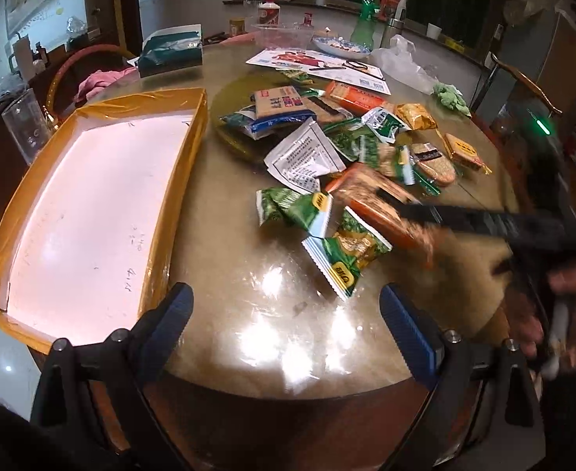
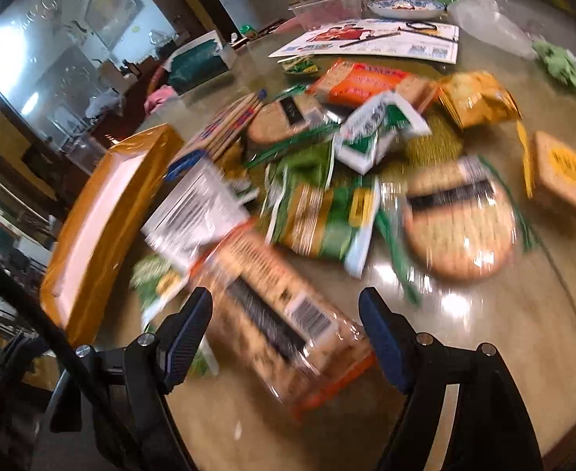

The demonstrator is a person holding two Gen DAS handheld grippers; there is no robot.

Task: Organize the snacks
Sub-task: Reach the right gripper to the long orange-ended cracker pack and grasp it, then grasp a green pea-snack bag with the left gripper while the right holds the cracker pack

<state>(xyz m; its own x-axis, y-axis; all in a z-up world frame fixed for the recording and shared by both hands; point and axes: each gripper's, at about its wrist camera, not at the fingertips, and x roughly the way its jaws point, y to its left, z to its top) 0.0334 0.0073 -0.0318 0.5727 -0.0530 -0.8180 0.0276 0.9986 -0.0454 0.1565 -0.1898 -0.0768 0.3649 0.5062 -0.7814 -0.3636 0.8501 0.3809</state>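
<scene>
A mixed pile of snack packs lies mid-table: green packs (image 1: 347,259), a white sachet (image 1: 307,157), a round cracker pack (image 2: 460,219) and a yellow bag (image 2: 476,98). To the left stands a shallow box with a yellow taped rim (image 1: 186,165) and a bare white floor. My left gripper (image 1: 288,314) hovers open over bare tabletop, near the front edge. Open as well, my right gripper (image 2: 288,325) straddles the near end of a long orange cracker pack (image 2: 280,306). The left wrist view shows that gripper (image 1: 401,208) blurred, coming in from the right with a hand (image 1: 562,314) behind it.
Beyond the pile lie a printed leaflet (image 1: 319,62), a clear plastic bag (image 1: 401,62), a blue-rimmed bowl (image 1: 341,47), a green bottle (image 1: 366,19) and a green cloth (image 1: 451,96). A teal tissue box (image 1: 170,51) and a drinking glass (image 1: 25,125) stand near the yellow box.
</scene>
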